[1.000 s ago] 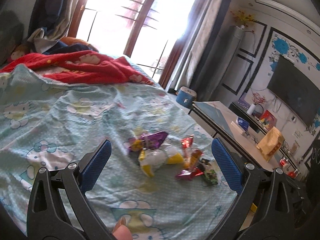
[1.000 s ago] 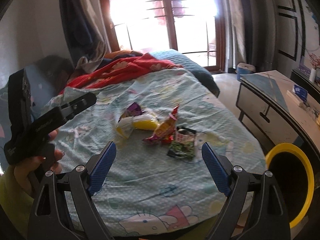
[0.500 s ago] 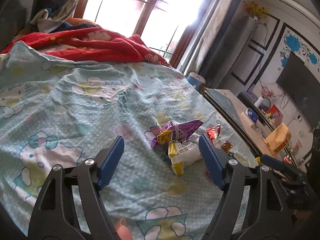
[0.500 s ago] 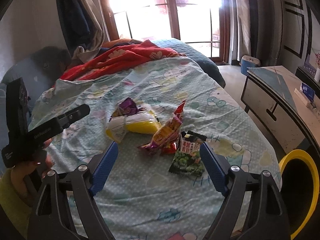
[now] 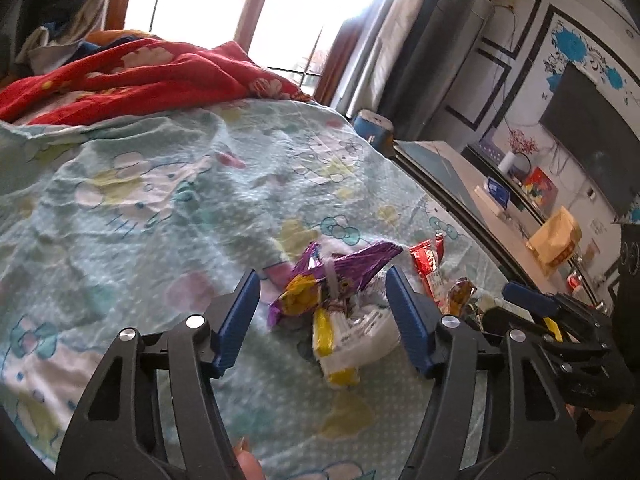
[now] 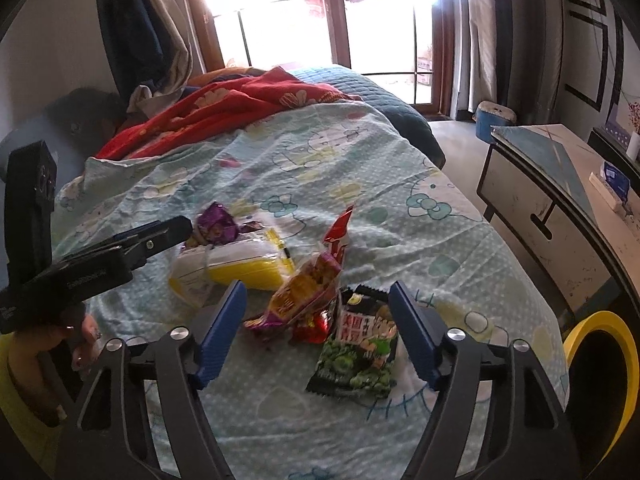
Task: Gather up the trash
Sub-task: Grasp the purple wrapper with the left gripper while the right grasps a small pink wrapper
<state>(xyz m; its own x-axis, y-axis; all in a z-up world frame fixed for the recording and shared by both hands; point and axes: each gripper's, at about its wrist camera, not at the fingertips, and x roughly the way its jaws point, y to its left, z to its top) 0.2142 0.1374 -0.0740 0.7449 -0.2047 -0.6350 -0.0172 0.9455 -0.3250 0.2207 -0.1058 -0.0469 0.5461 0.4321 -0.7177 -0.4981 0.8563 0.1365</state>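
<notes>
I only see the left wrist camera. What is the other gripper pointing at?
Observer: The right gripper points at a green and black snack packet next to an orange wrapper. Both lie between its jaws, which are closing but not yet pressing on either.
Child: Is there a bin for the trash?
Observer: Yes. A dark bin with a yellow rim stands beside the bed, at the right edge of the right wrist view.
</notes>
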